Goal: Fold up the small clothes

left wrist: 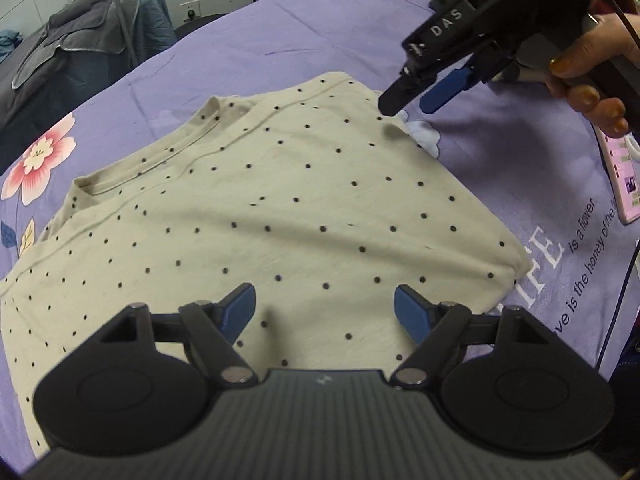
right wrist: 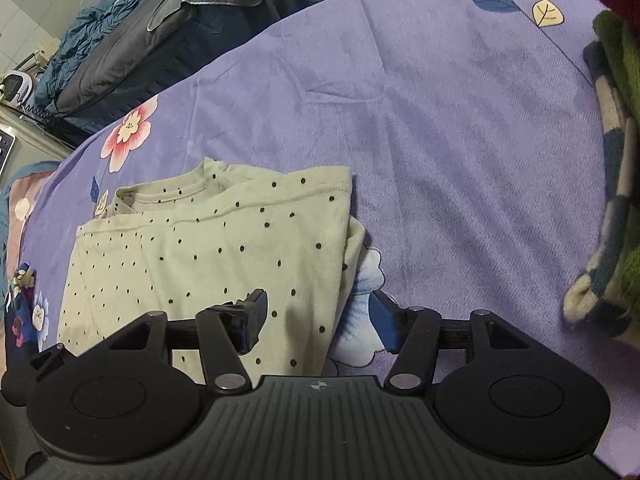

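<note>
A cream shirt with small black dots point(left wrist: 280, 208) lies flat on a purple flowered bedsheet point(left wrist: 320, 40), its neckline toward the far left. My left gripper point(left wrist: 324, 300) hovers open over the shirt's near part with only flat cloth below its blue pads. A hand holds my right gripper point(left wrist: 410, 107) over the shirt's far right corner. In the right wrist view the right gripper point(right wrist: 318, 304) stands wide open astride the folded right edge of the shirt point(right wrist: 208, 256), gripping nothing.
A phone point(left wrist: 622, 176) lies on the sheet at the right edge. A stack of knitted clothes point(right wrist: 612, 200) sits at the right. Grey and blue bedding point(right wrist: 160, 32) is heaped beyond the bed's far left edge.
</note>
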Motion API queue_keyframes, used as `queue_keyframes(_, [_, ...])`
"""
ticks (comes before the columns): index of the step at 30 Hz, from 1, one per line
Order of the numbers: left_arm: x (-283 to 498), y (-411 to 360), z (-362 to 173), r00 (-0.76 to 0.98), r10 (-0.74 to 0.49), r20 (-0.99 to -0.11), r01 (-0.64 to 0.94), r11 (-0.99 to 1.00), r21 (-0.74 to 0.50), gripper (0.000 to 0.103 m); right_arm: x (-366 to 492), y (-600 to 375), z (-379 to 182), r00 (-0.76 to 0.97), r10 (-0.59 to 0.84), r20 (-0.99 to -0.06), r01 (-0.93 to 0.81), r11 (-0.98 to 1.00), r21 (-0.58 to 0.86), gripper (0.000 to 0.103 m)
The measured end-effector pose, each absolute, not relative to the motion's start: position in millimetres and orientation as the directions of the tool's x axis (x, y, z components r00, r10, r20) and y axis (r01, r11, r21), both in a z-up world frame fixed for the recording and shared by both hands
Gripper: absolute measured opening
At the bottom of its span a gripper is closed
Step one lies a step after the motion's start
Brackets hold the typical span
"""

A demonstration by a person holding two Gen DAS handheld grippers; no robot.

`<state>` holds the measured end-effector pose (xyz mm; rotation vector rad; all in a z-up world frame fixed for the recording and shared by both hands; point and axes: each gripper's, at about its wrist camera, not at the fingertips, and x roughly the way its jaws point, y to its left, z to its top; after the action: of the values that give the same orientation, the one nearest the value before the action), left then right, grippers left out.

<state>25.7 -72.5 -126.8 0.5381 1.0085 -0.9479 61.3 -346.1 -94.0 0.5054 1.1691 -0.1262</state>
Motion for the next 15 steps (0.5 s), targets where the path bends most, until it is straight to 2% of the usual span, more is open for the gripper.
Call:
queue_keyframes(6, [8, -82, -131, 0.2, -0.389, -0.899, 0.884, 0.468, -0.006, 0.077, 66, -355, -102, 0.395, 0.185, -0.9, 0.354, 0.873, 0.335, 0.093])
queue_keyframes(15, [-9, -83, -135, 0.211, -0.356, -0.911, 0.889, 0.458, 0.027, 0.077, 91, -370, -126, 0.39, 0.278, -0.878, 0.439, 0.782, 0.443, 0.094])
